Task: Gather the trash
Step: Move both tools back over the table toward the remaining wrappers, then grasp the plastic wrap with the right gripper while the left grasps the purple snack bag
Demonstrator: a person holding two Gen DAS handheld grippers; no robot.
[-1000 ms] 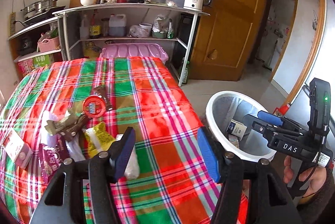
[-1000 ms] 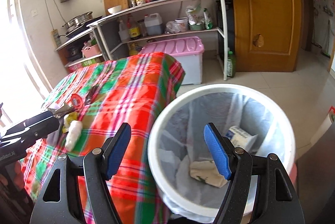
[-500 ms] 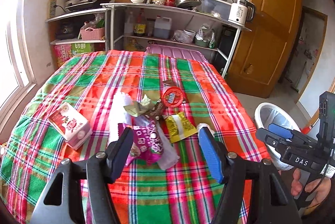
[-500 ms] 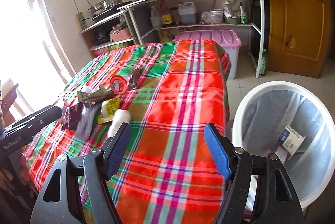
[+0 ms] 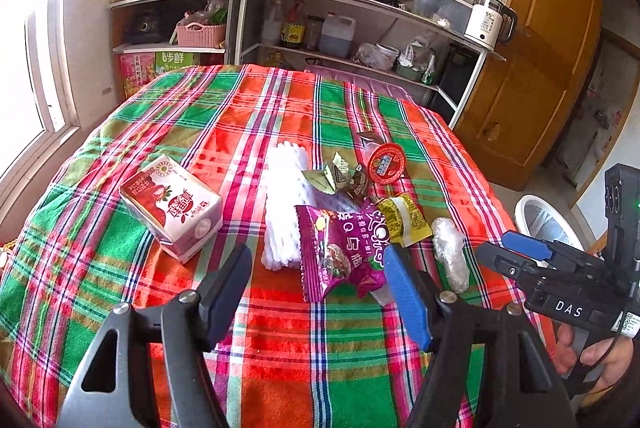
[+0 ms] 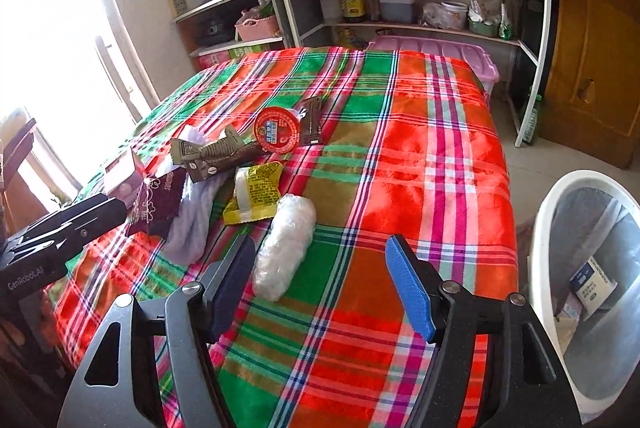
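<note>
several crumpled wrappers (image 5: 344,248) litter the plaid tablecloth (image 5: 224,115); both grippers' jaws stand spread, nothing between them.

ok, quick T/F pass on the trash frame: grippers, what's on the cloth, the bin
1. Both grippers are empty. True: nothing sits between the pads of the left gripper or the right gripper.
2. The purple snack bag is already in the bin. False: it lies on the plaid tablecloth.
3. The white bin holds a small carton. True: a carton lies inside.
4. The clear plastic wad is clamped by the right gripper. False: it lies loose on the cloth, ahead of the jaws.
5. The red milk carton stands upright. False: it lies on its side.
</note>
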